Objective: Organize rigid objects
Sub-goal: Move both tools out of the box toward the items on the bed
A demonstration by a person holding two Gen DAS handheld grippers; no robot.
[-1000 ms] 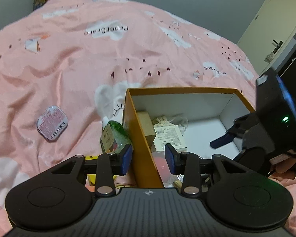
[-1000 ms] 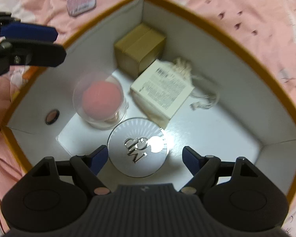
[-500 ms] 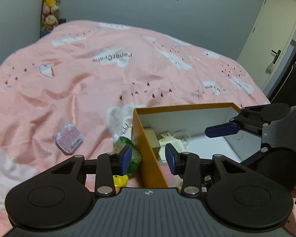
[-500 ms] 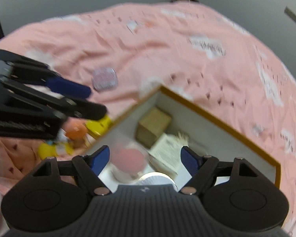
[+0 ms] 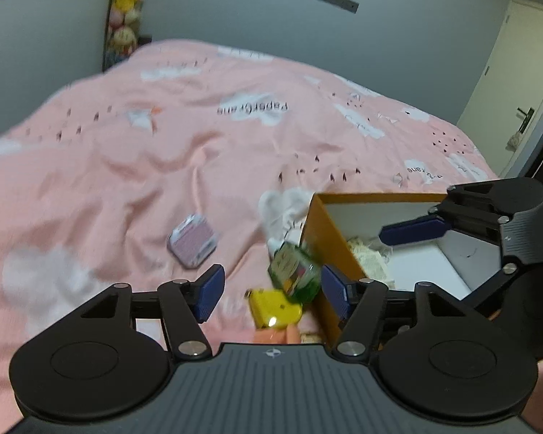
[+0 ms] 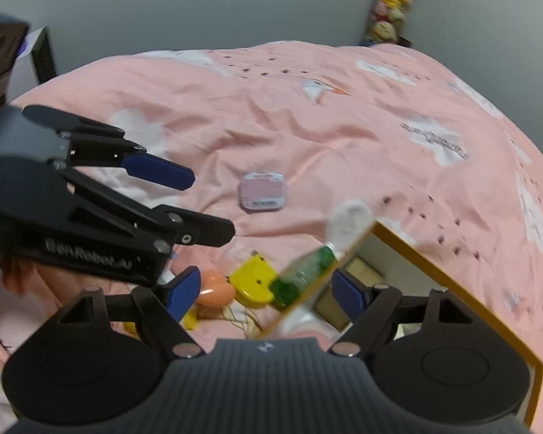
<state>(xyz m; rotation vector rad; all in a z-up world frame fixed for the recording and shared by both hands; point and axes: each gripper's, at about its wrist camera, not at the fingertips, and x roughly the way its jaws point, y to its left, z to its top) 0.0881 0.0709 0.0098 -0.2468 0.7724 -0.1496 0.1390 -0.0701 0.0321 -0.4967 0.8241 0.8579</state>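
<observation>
Both grippers were empty with fingers held apart: left gripper [image 5: 269, 294] hovered above the loose items beside the box, right gripper [image 6: 266, 294] straddled the box's near wall from above. Risk noted: the green bottle [image 5: 294, 275] leaned against the outer wall of the orange box [image 5: 320, 249], so a finger sliding between them could knock the thin wall or tip the bottle onto the yellow case [image 5: 275, 307]; the soft bed [image 5: 126, 166] gives under pressure, so a grasp there might slip. Frames were motion-blurred, so exact clearances were uncertain. Still outside on the bed: green bottle, yellow case, an orange rounded item [image 6: 215, 293], and a pink square tin [image 6: 262, 191] well apart from the rest. Box contents visible: a tan carton [image 6: 362, 271] and pale string or cloth [image 5: 365, 256]; the rest was hidden
</observation>
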